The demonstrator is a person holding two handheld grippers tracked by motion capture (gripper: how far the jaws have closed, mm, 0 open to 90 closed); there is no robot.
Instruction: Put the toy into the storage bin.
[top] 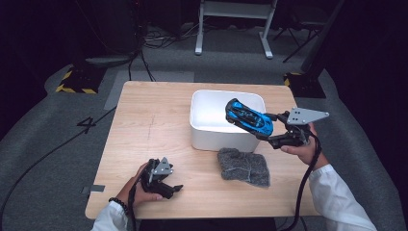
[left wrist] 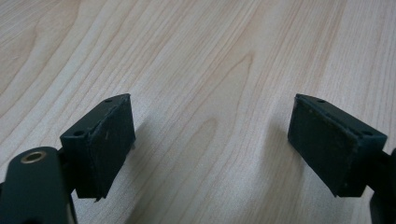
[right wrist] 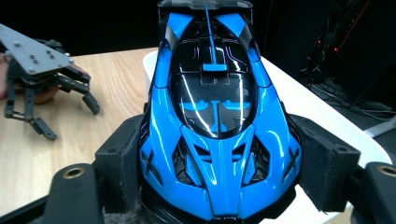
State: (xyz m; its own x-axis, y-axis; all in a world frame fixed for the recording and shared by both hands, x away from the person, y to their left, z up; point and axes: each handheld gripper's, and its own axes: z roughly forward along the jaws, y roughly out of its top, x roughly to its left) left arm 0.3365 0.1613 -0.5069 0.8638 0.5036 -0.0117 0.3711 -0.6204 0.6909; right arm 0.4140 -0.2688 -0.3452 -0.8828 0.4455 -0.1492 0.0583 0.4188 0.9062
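Wooden table point(top: 159, 120) bears a white bin point(top: 211, 137); dark room beyond.

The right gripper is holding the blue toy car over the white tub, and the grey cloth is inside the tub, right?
Not quite. The grey cloth lies on the table in front of the white tub, as the high view shows. The right gripper does hold the blue toy car over the tub.
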